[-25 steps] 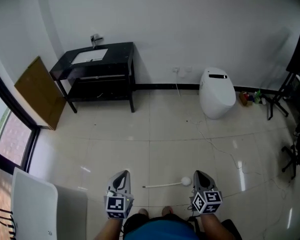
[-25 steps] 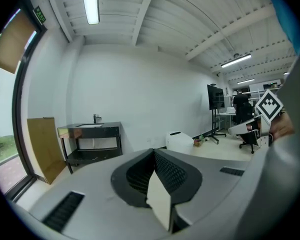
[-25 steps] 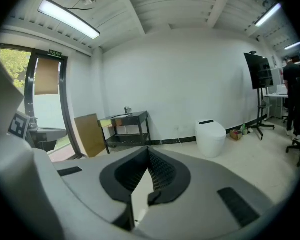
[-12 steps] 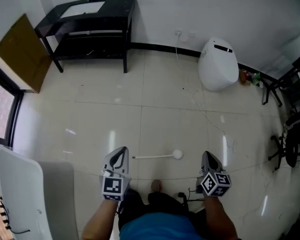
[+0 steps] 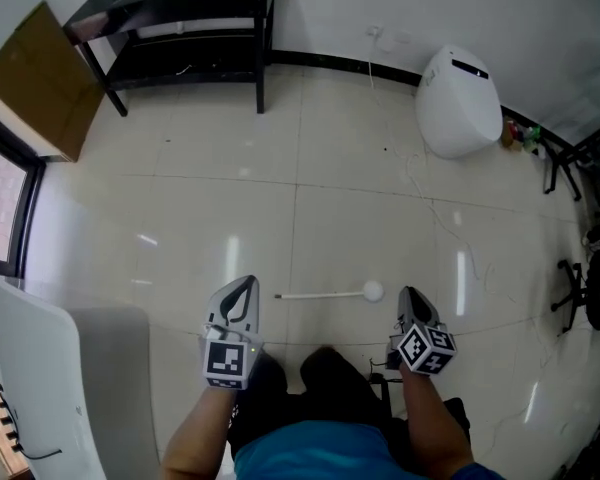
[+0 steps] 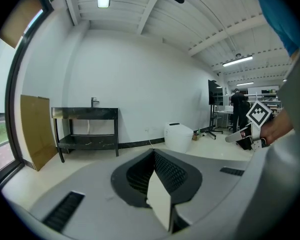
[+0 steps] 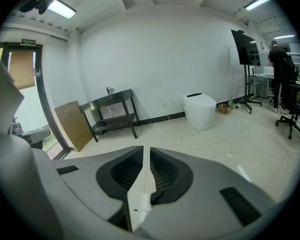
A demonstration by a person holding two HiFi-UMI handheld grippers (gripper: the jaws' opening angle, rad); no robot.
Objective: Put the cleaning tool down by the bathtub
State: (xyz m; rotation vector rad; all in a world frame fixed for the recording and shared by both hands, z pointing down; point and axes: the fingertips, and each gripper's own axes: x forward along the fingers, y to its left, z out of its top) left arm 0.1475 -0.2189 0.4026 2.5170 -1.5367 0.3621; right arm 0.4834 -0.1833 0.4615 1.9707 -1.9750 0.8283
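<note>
The cleaning tool (image 5: 325, 294), a thin white stick with a round white head, lies flat on the pale tiled floor. It sits between my two grippers and touches neither. My left gripper (image 5: 244, 290) hangs just left of the stick's bare end, its jaws meeting with nothing in them. My right gripper (image 5: 409, 298) hangs right of the round head; its jaws have just been opening and show a narrow gap with only floor behind it. The white bathtub (image 5: 40, 388) fills the lower left corner of the head view.
A white toilet (image 5: 460, 103) stands against the far wall, a black vanity table (image 5: 180, 8) at the far left, a brown board (image 5: 35, 78) by the window. Thin cables (image 5: 450, 238) trail over the tiles. A black chair base (image 5: 590, 288) is at the right edge.
Both grippers have sunk toward the floor and the view has dropped with them. The cleaning tool stays lying on the tiles between them.
</note>
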